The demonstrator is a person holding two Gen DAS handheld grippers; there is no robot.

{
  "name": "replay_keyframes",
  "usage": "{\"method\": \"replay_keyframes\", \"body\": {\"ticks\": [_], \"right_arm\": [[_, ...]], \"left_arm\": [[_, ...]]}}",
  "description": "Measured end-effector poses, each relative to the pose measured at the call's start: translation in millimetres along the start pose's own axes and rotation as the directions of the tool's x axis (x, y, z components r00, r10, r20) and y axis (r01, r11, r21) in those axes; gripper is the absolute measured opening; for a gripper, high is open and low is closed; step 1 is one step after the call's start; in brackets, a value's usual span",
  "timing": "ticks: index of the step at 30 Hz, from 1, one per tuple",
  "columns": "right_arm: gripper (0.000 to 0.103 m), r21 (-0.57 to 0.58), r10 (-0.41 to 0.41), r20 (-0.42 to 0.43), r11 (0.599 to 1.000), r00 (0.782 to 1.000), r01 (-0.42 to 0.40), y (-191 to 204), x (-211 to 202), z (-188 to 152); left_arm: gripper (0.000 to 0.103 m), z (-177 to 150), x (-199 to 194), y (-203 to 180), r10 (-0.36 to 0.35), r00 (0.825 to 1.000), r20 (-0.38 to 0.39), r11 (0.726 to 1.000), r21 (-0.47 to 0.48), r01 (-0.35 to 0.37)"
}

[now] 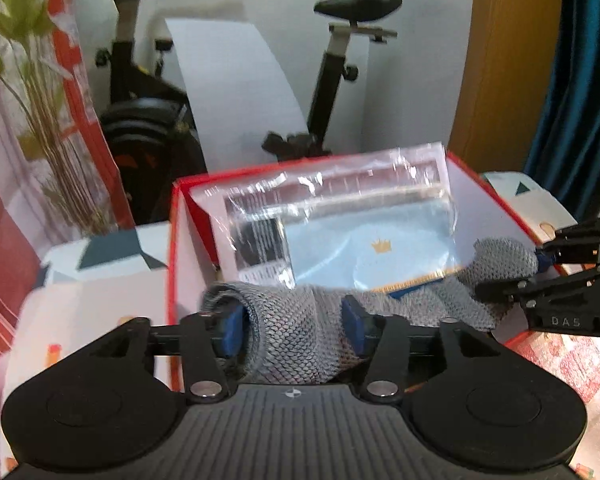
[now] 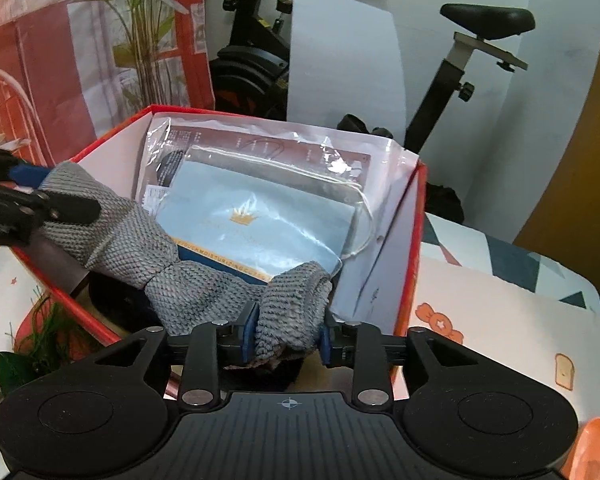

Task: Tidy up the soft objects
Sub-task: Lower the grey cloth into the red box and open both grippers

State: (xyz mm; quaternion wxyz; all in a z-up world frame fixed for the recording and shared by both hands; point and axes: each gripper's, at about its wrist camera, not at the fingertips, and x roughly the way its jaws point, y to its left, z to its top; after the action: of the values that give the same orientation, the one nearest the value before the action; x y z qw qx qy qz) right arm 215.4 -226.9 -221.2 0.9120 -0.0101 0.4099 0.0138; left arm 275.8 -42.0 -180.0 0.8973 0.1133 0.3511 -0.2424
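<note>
A grey knitted cloth [image 1: 296, 332] [image 2: 180, 276] hangs stretched over an open red box [image 1: 172, 240] [image 2: 416, 240]. My left gripper [image 1: 294, 326] is shut on one end of the cloth. My right gripper [image 2: 288, 338] is shut on the other end; it also shows at the right of the left wrist view [image 1: 540, 268]. My left gripper appears at the left edge of the right wrist view [image 2: 52, 192]. Inside the box leans a clear plastic packet [image 1: 340, 220] [image 2: 268, 208] holding a light blue item with a gold crown.
The box stands on a white patterned cloth surface [image 2: 500, 312]. An exercise bike [image 1: 340, 60] [image 2: 460, 60] and a white panel stand behind. A plant [image 1: 40, 100] and a red-white patterned sheet are at the left. A wooden door frame [image 1: 500, 60] is at the right.
</note>
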Motion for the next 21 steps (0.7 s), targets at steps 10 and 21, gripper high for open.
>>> {"method": "replay_keyframes", "body": {"ticks": [10, 21], "right_arm": [[0.068, 0.047, -0.027, 0.138, 0.999, 0.990, 0.020, -7.1, -38.3, -0.7], [0.103, 0.040, -0.063, 0.311, 0.998, 0.948, 0.053, 3.8, -111.0, -2.4]], "left_arm": [[0.083, 11.5, -49.8, -3.4, 0.086, 0.983, 0.165, 0.996, 0.000, -0.087], [0.103, 5.3, -125.0, -27.0, 0.206, 0.936, 0.284, 0.977, -0.114, -0.180]]}}
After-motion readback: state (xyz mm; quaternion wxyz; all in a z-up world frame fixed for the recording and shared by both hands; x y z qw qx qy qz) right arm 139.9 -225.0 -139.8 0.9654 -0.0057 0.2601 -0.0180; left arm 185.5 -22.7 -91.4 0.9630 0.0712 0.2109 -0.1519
